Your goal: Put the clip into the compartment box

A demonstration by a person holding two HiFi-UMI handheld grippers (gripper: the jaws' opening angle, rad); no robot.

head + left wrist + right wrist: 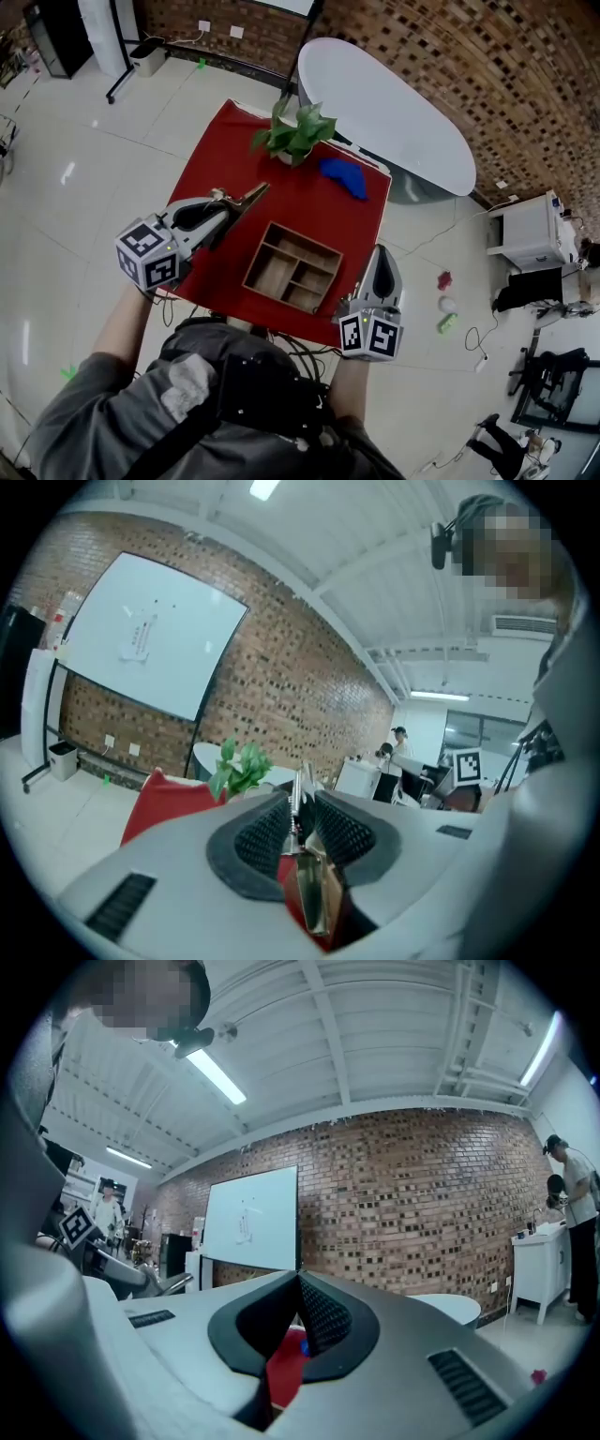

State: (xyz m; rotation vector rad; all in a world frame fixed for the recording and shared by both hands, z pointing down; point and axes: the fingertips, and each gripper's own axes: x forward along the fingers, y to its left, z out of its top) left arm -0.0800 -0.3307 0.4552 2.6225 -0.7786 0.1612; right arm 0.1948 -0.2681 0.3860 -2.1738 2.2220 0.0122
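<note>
My left gripper [228,201] is lifted over the left part of the red table [211,159], shut on a brass-coloured metal clip [251,194]. The clip's tip sticks out past the fingertips toward the plant. In the left gripper view the clip [312,892] is pinched between the ribbed pads [265,834]. The wooden compartment box [292,267], with several open cells, sits to the right of and below that gripper. My right gripper [378,255] hangs at the table's right front edge beside the box, shut with nothing in it [300,1281].
A potted green plant [295,136] stands at the far side of the table, with a blue object [344,176] to its right. Beyond them is a white oval table [394,112]. Small objects lie on the floor at the right [445,302].
</note>
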